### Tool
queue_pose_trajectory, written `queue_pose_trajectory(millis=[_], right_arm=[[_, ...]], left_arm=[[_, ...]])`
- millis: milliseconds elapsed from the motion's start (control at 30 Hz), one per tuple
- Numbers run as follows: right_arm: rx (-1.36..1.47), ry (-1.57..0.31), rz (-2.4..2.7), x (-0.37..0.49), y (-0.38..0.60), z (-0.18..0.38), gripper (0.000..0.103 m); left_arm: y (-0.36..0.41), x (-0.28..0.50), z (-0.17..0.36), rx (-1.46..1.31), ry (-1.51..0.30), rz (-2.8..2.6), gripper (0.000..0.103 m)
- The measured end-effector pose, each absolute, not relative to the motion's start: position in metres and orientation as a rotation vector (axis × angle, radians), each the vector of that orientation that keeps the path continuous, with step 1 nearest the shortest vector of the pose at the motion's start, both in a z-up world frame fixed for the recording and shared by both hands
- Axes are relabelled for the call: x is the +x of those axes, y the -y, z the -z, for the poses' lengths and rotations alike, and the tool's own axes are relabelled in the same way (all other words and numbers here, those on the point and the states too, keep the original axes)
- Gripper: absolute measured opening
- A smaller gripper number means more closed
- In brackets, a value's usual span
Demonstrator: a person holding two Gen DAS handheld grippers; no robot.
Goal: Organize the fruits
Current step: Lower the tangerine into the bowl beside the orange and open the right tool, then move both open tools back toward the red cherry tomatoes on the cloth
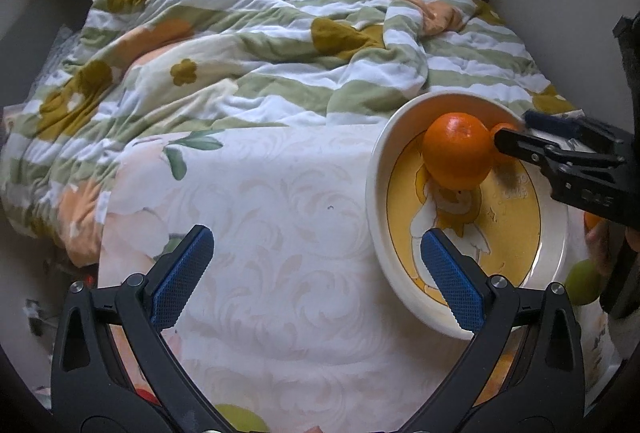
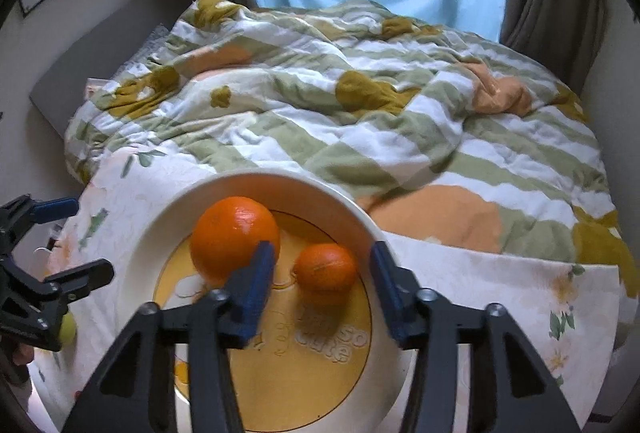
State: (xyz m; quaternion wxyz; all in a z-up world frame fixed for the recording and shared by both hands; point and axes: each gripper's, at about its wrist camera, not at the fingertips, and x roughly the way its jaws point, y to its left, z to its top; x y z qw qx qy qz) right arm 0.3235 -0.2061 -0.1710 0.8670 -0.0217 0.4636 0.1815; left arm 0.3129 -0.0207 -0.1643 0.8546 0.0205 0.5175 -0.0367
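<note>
The right hand-held gripper (image 2: pixel 322 269) hangs wide apart around the small orange (image 2: pixel 326 268) in the bowl (image 2: pixel 280 181); round, firm and smooth, it needs squeezing gently across its middle

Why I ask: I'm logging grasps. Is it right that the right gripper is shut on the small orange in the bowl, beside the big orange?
Not quite: the right gripper is open around the small orange, as the right wrist view shows. It does lie in the bowl beside the big orange.
</note>
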Motion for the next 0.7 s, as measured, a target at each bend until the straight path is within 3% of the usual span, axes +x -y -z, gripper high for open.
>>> queue_pose_trajectory(millis=[67, 300, 700], right_arm=[[-0.037, -0.95, -0.385, 0.321, 0.209, 0.168, 0.103], [-0.021, -0.925, -0.376, 0.313, 0.213, 0.157, 0.103], [-0.005, -0.872, -0.331, 0.255, 0.211, 0.089, 0.103]], left_arm=[[0.021, 0.311, 0.164, 0.041, -1.087, 0.073, 0.103], [0.021, 0.3, 0.15, 0.032, -1.067, 0.073, 0.103], [0.001, 0.256, 0.093, 0.032, -0.963, 0.112, 0.103]])
